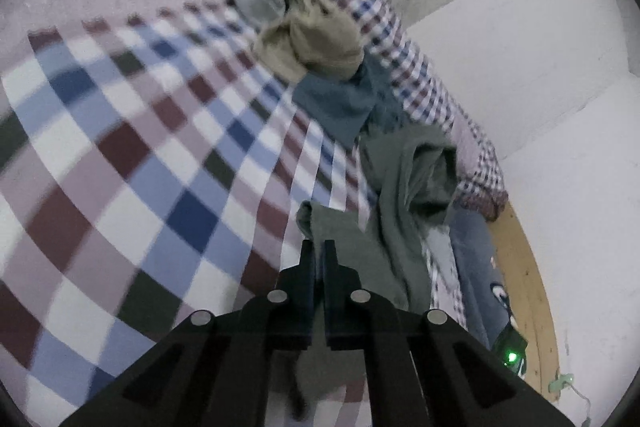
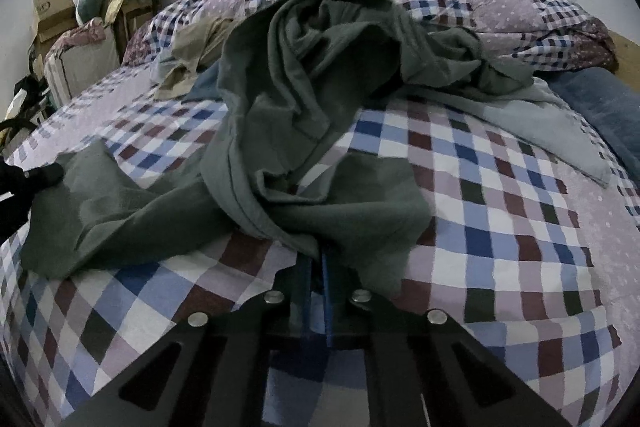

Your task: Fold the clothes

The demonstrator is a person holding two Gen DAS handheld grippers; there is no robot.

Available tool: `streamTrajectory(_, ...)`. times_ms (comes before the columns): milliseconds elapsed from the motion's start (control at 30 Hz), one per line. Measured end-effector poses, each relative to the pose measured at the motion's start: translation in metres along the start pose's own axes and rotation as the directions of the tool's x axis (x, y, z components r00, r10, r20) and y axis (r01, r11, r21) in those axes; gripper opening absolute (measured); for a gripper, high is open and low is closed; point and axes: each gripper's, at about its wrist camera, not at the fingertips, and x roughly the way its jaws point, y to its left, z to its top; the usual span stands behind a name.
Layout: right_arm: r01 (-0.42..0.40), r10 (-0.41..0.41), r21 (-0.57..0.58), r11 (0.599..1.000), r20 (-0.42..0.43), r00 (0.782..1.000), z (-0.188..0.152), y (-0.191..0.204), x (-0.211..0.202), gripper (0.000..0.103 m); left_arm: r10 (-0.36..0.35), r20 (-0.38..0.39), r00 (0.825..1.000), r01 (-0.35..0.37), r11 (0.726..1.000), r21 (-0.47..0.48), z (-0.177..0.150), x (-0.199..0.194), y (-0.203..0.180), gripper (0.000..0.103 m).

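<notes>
Pinching the crumpled green garment (image 2: 304,131) at centre frame, both grippers — left (image 1: 319,247), right (image 2: 316,259) — had jaws closed on its edges above the checked bedsheet (image 2: 500,227).

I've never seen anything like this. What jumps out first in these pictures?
A rumpled green garment sprawls over the middle of a bed with a checked sheet, and both grippers pinch its edges: the right gripper at the near edge, the left gripper at another. Behind it lie a tan garment and a blue garment.
</notes>
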Motion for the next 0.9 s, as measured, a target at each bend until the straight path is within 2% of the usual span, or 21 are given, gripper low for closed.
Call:
streamTrajectory(133,0.028,-0.028,0.014,1.0,0.042,0.999,0.001,-0.005,-0.017,0.001,-0.005,0.079,0.997,0.006,1.0,-0.019,0.012,-0.021,0.001,0.001)
streamTrajectory(267,0.071,-0.073,0.02,0.997,0.092,0.993,0.004,-0.014,-0.045,0.001,-0.012,0.163,0.987,0.021,0.998,-0.054,0.026,-0.047,0.008,0.001)
streamTrajectory(467,0.182,-0.197,0.097,0.979,0.193,0.961,0.007,-0.058,-0.12,0.001,-0.021,0.289,0.957,0.05,0.995,-0.091,0.051,-0.093,0.021,0.001)
streamTrajectory(600,0.282,-0.329,0.208,0.937,0.241,0.913,-0.005,-0.105,-0.184,0.0,-0.019,0.379,0.925,0.061,0.993,-0.098,0.062,-0.128,0.027,0.001)
streamTrajectory(733,0.377,-0.476,0.36,0.853,0.241,0.846,-0.036,-0.156,-0.245,0.0,-0.009,0.451,0.892,0.063,0.992,-0.105,0.067,-0.155,0.032,0.001)
streamTrajectory(800,0.413,-0.545,0.447,0.793,0.22,0.809,-0.057,-0.183,-0.272,0.0,0.006,0.493,0.87,0.051,0.993,-0.104,0.067,-0.172,0.035,0.001)
streamTrajectory(867,0.457,-0.627,0.536,0.709,0.184,0.757,-0.081,-0.208,-0.3,0.0,0.022,0.533,0.846,0.04,0.994,-0.104,0.068,-0.19,0.038,0.001)
streamTrajectory(900,0.465,-0.649,0.57,0.678,0.167,0.742,-0.091,-0.218,-0.308,0.0,0.031,0.554,0.832,0.034,0.994,-0.106,0.068,-0.2,0.04,0.001)
